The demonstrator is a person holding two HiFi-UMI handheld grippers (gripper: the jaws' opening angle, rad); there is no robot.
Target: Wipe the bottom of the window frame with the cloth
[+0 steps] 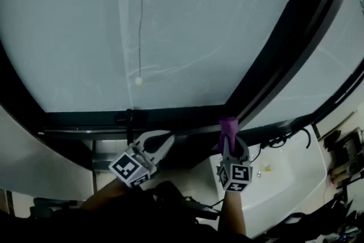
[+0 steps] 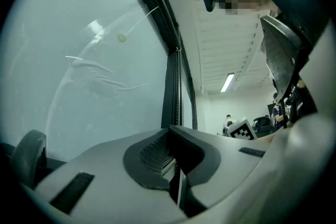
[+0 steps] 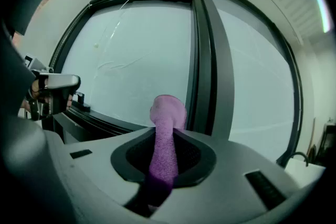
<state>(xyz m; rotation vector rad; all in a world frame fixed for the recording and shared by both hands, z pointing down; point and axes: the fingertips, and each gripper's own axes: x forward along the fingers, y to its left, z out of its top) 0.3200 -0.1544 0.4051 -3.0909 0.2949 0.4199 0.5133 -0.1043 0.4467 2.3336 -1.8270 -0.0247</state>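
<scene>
A purple cloth (image 1: pixel 228 127) sticks up out of my right gripper (image 1: pixel 230 145), which is shut on it. In the right gripper view the cloth (image 3: pixel 167 113) runs as a rolled strip between the jaws of that gripper (image 3: pixel 167 150), its tip just short of the dark bottom rail of the window frame (image 3: pixel 100 117) beside the vertical mullion (image 3: pixel 205 60). That bottom rail (image 1: pixel 170 118) lies right above both grippers in the head view. My left gripper (image 1: pixel 154 144) is shut on nothing, a little left of the right one and below the rail. Its jaws (image 2: pixel 176 145) point along the frosted pane.
A dark latch (image 1: pixel 129 118) sits on the bottom rail above the left gripper. A blind cord with a bead (image 1: pixel 138 81) hangs before the glass. A white sill (image 1: pixel 284 173) with cables (image 1: pixel 284 139) lies to the right. People (image 2: pixel 228 120) stand far back in the room.
</scene>
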